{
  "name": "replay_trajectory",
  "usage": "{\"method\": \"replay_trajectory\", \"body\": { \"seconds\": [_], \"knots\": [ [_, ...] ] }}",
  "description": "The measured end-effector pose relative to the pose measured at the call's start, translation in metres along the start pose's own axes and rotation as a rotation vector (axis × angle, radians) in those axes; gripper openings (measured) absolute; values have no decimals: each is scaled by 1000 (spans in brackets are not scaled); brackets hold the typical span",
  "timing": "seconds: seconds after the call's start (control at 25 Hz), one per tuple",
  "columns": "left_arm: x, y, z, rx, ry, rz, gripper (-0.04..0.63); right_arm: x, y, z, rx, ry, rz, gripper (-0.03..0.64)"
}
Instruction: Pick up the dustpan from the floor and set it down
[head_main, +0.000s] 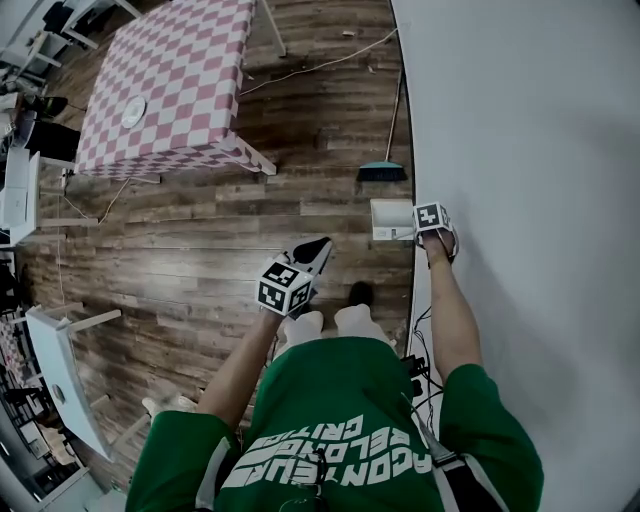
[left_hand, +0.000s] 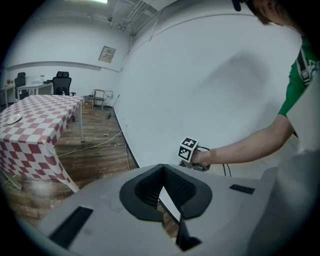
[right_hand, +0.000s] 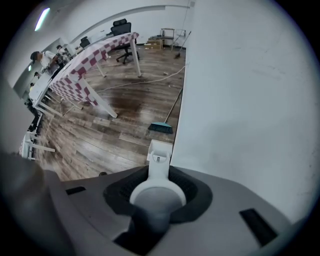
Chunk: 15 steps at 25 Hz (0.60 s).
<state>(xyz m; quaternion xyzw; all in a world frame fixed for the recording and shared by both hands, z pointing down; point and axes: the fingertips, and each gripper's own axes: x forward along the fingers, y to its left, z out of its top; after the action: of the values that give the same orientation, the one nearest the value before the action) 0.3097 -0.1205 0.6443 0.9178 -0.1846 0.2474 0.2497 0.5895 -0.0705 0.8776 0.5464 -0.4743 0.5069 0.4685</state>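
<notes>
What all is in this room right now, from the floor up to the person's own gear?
dustpan: one, white, by the wall, handle in the right tool
broom: one, teal head, leaning on the wall beyond the dustpan
table: one, red and white checked cloth, far left
plate: one, white, on the table
cable: one, pale, across the wooden floor
office chairs: two, black, far end of the room
shirt: one, green, on the person
left tool: one, grey and black, jaws together, empty
right tool: one, grey and black, closed on the dustpan handle
</notes>
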Motion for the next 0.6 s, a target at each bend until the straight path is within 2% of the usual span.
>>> {"method": "replay_trajectory", "body": {
  "seconds": [0.36, 0.6],
  "knots": [
    [-3, -1, 4, -14, -12, 10, 3, -1, 0, 7, -7, 17, -18, 117],
    [-13, 8, 1, -21, -14, 17, 3, 4, 5, 5, 19, 14, 11, 122]
  ]
}}
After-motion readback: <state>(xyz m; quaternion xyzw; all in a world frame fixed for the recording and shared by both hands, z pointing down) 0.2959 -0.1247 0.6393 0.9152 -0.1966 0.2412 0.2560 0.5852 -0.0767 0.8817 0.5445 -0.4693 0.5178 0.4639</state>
